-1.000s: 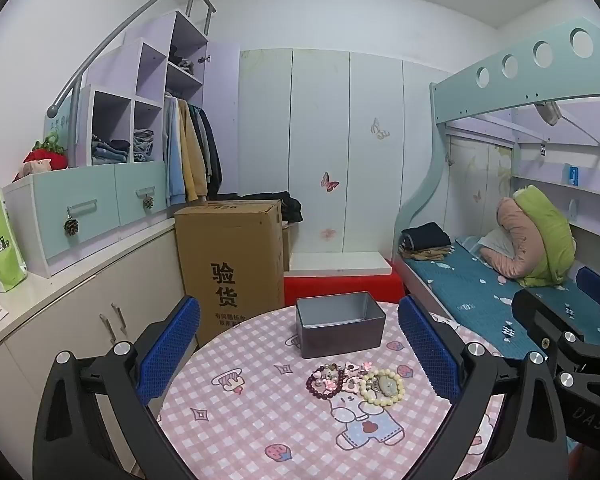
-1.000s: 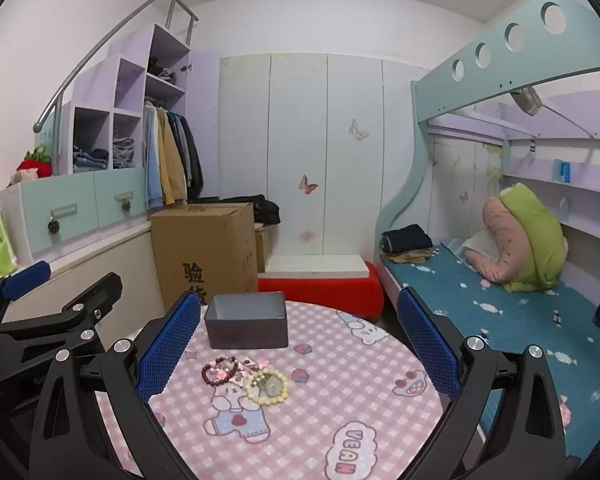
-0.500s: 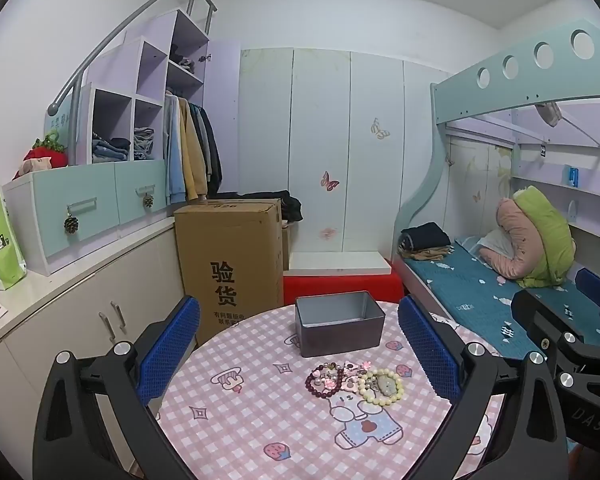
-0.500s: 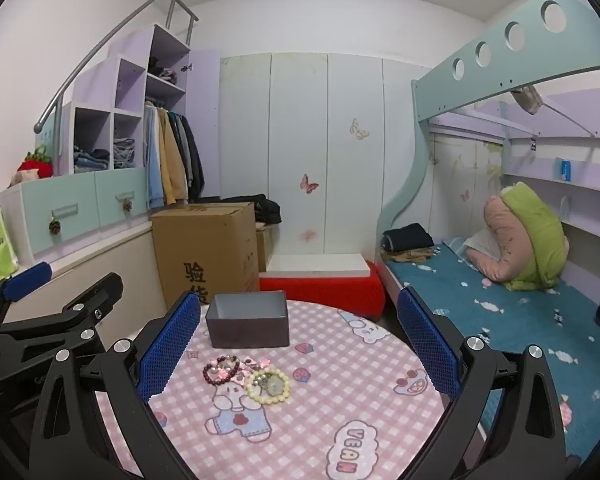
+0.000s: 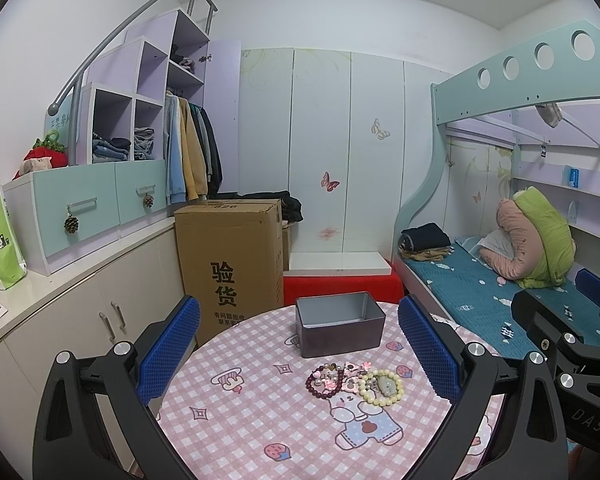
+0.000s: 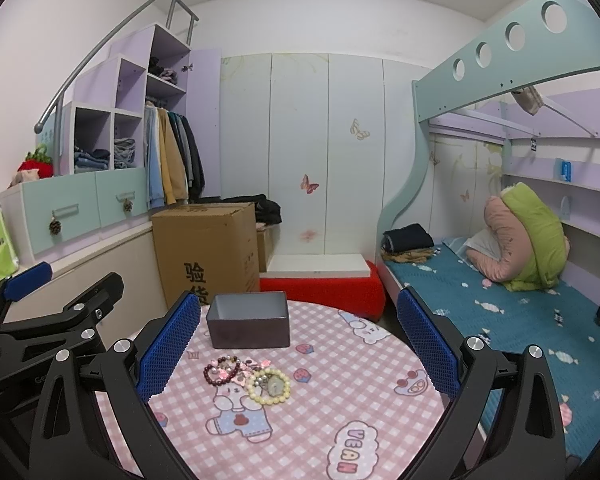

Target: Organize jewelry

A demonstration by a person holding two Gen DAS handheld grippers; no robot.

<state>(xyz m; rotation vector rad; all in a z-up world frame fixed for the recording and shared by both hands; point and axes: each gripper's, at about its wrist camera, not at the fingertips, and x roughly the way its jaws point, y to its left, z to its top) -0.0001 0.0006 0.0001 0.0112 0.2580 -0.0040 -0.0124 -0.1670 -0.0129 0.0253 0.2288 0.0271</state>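
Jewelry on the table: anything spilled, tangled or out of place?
Yes: the dark bead bracelet, pale bead bracelet and small pink charms lie heaped together on the tablecloth, outside the open tin, which looks empty.

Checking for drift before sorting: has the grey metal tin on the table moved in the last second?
No. The grey metal tin sits in the same spot beyond the pale bead bracelet, relative to the pink checked tablecloth prints.

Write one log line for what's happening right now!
left gripper: open, empty | right gripper: open, empty | bracelets: on table | tin box: empty
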